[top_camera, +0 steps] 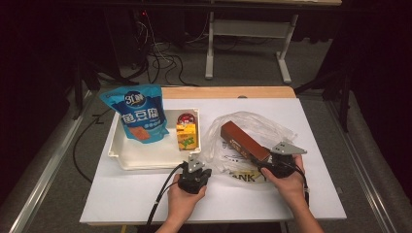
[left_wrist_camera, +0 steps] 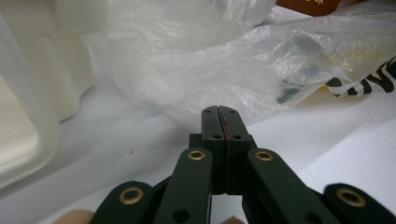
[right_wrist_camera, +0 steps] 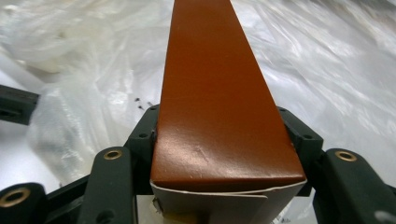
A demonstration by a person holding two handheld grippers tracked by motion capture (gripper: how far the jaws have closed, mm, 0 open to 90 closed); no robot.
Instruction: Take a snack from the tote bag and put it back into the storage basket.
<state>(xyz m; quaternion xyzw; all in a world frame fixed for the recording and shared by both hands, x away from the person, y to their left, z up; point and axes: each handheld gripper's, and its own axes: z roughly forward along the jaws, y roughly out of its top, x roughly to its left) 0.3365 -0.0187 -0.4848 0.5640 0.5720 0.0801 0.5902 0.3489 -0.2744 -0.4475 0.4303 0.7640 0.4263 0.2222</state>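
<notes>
— Starting at the desk's left side, what do we have?
— The white tray [top_camera: 127, 158] carries a blue pouch [top_camera: 140, 112] leaning in its left half and a small yellow carton [top_camera: 186, 134] at its right wall.
— And our left gripper [top_camera: 195, 166]?
— Jaws pressed together on nothing, just off the tray's near right corner, with bare desk along the near edge.
— Then the clear plastic bag [top_camera: 252, 127]?
— It lies right of centre; the brown box [top_camera: 244, 141] rests on it, and our right gripper [top_camera: 272, 162] has its jaws hugging the box's near end. The far end hides in crumpled plastic.
</notes>
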